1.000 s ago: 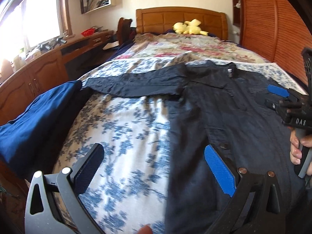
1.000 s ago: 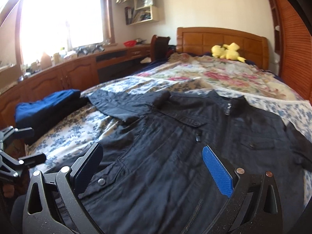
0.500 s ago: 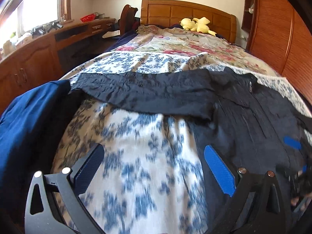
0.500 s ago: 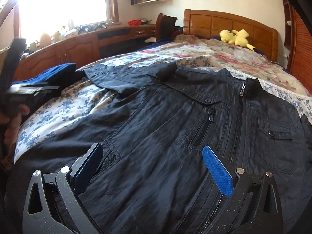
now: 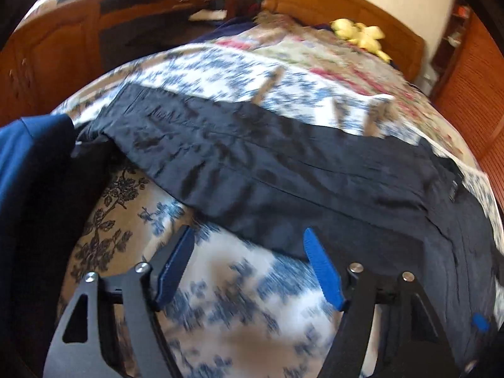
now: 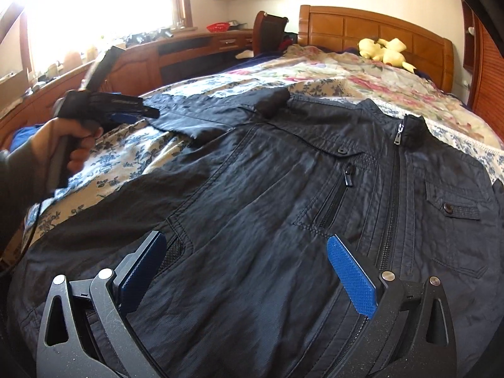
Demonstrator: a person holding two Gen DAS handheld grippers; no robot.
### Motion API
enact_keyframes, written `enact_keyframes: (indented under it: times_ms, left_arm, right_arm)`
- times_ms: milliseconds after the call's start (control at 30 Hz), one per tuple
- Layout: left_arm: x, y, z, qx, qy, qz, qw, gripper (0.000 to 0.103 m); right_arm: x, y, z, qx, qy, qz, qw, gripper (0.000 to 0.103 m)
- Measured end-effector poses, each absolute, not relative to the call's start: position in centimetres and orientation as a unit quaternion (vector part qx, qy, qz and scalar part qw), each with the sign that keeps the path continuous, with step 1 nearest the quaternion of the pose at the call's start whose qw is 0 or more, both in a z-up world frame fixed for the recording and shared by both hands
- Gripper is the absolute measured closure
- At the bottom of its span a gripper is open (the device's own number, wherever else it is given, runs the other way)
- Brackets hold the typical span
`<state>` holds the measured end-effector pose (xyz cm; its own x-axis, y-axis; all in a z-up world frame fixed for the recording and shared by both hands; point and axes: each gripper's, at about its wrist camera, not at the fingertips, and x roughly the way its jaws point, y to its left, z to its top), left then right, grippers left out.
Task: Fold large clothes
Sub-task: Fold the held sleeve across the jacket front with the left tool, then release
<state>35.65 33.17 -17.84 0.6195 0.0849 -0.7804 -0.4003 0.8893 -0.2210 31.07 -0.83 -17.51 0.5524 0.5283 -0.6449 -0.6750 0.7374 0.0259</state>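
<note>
A black zip-up jacket [image 6: 315,195] lies face up on the floral bedspread [image 6: 132,154], its collar toward the headboard. Its left sleeve [image 5: 252,163] stretches out flat to the left. My left gripper [image 5: 249,245] is open and empty, just in front of the sleeve's lower edge; it also shows in the right wrist view [image 6: 126,110], held over the sleeve. My right gripper [image 6: 245,252] is open and empty, low over the jacket's lower front left of the zip.
A blue folded garment [image 5: 28,157] lies at the bed's left edge. A yellow plush toy [image 6: 384,50] sits by the wooden headboard [image 6: 371,28]. Wooden cabinets [image 6: 138,63] and a chair [image 6: 267,31] stand to the left.
My left gripper has moved forward and left toward the outstretched sleeve, which now fills its view. My right gripper has moved slightly closer over the jacket front.
</note>
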Motion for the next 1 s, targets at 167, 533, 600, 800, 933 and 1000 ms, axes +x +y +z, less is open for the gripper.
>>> enact_keyframes:
  times_ms: [167, 533, 600, 800, 933, 1000]
  left_arm:
    - [37.6, 35.4, -18.7, -0.234, 0.411, 0.159, 0.867, 0.042]
    - [38.4, 32.6, -14.7, -0.198, 0.367, 0.176, 0.892, 0.103]
    - [38.4, 30.3, -12.1, -0.176, 0.353, 0.154, 0.906, 0.103]
    - [37.7, 22.6, -5.7, -0.110, 0.335, 0.094, 0.931, 0.103]
    - [36.0, 17.0, -3.7, -0.055, 0.331, 0.054, 0.940, 0.103]
    - [34.9, 15.8, -3.7, -0.049, 0.333, 0.041, 0.941, 0.102]
  right_arm:
    - [31.0, -0.7, -17.6, -0.114, 0.324, 0.344, 0.874, 0.000]
    - [31.0, -0.7, -17.6, -0.112, 0.321, 0.343, 0.875, 0.000]
    - [30.9, -0.8, -17.4, -0.109, 0.319, 0.342, 0.877, 0.000]
    - [30.5, -1.9, -16.2, -0.101, 0.322, 0.346, 0.875, 0.000]
    - [29.8, -3.3, -15.3, -0.108, 0.315, 0.341, 0.879, 0.000]
    - [29.7, -3.9, -15.2, -0.112, 0.312, 0.338, 0.881, 0.000]
